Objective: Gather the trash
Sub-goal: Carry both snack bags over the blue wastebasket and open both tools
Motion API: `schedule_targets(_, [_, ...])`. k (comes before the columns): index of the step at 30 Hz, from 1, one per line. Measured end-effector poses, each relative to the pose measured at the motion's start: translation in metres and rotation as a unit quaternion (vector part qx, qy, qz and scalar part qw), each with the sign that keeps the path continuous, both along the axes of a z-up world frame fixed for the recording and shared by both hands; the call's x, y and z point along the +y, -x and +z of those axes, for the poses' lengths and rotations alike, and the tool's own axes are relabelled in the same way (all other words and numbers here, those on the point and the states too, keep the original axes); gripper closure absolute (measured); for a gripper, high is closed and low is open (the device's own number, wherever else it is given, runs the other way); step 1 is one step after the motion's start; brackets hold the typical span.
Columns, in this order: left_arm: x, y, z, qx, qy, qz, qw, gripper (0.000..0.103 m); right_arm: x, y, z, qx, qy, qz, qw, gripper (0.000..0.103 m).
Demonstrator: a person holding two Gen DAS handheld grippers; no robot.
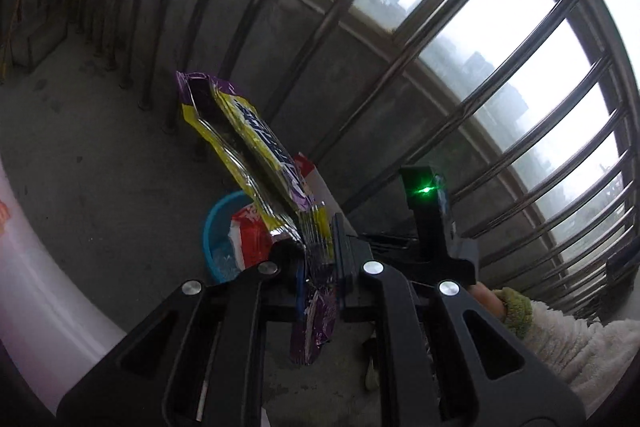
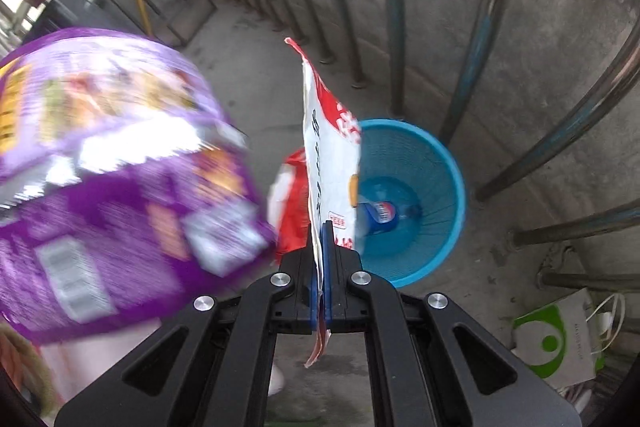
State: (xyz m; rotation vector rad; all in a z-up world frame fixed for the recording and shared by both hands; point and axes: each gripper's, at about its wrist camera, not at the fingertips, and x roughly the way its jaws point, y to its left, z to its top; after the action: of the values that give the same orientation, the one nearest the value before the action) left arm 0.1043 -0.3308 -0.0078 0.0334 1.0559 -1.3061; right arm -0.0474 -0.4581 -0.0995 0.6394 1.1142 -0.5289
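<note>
Purple wrapper [image 1: 256, 143] clamped in left hand-held gripper [image 1: 320, 247], above blue basket [image 1: 218, 227]

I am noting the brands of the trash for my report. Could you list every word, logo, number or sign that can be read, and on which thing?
Bottle in the blue basket: round red, white and blue logo; no letters legible.
Red and white wrapper: large white characters, too distorted to read.
Purple wrapper: barcode and print, blurred.
Paper bag: green round logo; small print too small.

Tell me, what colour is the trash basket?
Blue. The basket shows best in the right wrist view.
</note>
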Motion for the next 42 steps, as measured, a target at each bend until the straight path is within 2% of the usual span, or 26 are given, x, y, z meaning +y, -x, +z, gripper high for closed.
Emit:
schedule_targets(3, [-0.050,0.000,-0.032,0.001,-0.054,-0.024,0.9982,0.094,-0.019,-0.001,-0.016,0.012,0.004,-0.014,1.000,0.101])
schedule_targets(7, [-0.102,0.004,-0.067,0.004,-0.086,-0.034,0.9957,0.093,-0.046,-0.006,-0.039,0.019,0.009,-0.039,0.999,0.100])
schedule_targets(8, [-0.111,0.005,-0.074,-0.002,-0.091,-0.032,0.9953,0.090,-0.049,-0.007,-0.047,0.021,0.017,-0.044,0.999,0.099])
schedule_targets(9, [-0.123,0.007,-0.084,-0.013,-0.100,-0.029,0.9945,0.075,-0.056,-0.009,-0.057,0.023,0.023,-0.049,0.998,0.092])
schedule_targets(10, [-0.132,0.009,-0.095,-0.016,-0.110,-0.025,0.9934,0.064,-0.064,-0.011,-0.069,0.023,0.022,-0.054,0.998,0.070])
schedule_targets(11, [-0.138,0.008,-0.105,-0.015,-0.120,-0.019,0.9925,0.050,-0.070,-0.012,-0.080,0.027,0.021,-0.061,0.998,0.056])
schedule_targets(12, [-0.142,0.008,-0.114,-0.013,-0.131,-0.011,0.9912,0.050,-0.075,-0.012,-0.087,0.029,0.022,-0.069,0.997,0.045])
schedule_targets(14, [-0.145,0.006,-0.123,-0.003,-0.142,-0.005,0.9898,0.050,-0.083,-0.008,-0.096,0.021,0.014,-0.083,0.996,0.045])
schedule_targets(17, [-0.137,-0.001,-0.116,-0.005,-0.131,0.004,0.9913,0.049,-0.091,0.002,-0.100,-0.004,-0.006,-0.095,0.995,0.045])
schedule_targets(22, [-0.107,-0.018,-0.097,-0.014,-0.117,0.037,0.9924,0.048,-0.095,0.009,-0.096,-0.014,-0.002,-0.094,0.995,0.045])
schedule_targets(25, [-0.086,-0.025,-0.081,-0.021,-0.110,0.055,0.9921,0.048,-0.096,0.011,-0.097,-0.012,0.002,-0.105,0.994,0.045])
schedule_targets(28, [-0.060,-0.031,-0.064,-0.022,-0.103,0.071,0.9919,0.048,-0.102,0.008,-0.107,-0.020,-0.021,-0.115,0.993,0.045])
schedule_targets(31, [-0.027,-0.034,-0.041,-0.026,-0.097,0.086,0.9912,0.048,-0.100,-0.001,-0.117,-0.005,-0.030,-0.095,0.995,0.041])
schedule_targets(33, [-0.004,-0.031,-0.027,-0.033,-0.092,0.090,0.9911,0.048,-0.102,-0.010,-0.127,0.020,-0.012,-0.082,0.996,0.040])
schedule_targets(37, [0.056,-0.028,-0.007,-0.032,-0.078,0.105,0.9909,0.048,-0.109,-0.021,-0.153,0.065,-0.019,-0.075,0.995,0.043])
schedule_targets(38, [0.072,-0.029,-0.005,-0.028,-0.076,0.113,0.9903,0.048,-0.111,-0.023,-0.163,0.081,-0.021,-0.074,0.994,0.049])
schedule_targets(40, [0.109,-0.027,0.002,-0.027,-0.075,0.136,0.9875,0.048,-0.115,-0.023,-0.183,0.102,-0.046,-0.083,0.990,0.083])
schedule_targets(42, [0.142,-0.024,0.004,-0.027,-0.072,0.158,0.9843,0.048,-0.113,-0.020,-0.194,0.115,-0.055,-0.091,0.988,0.093])
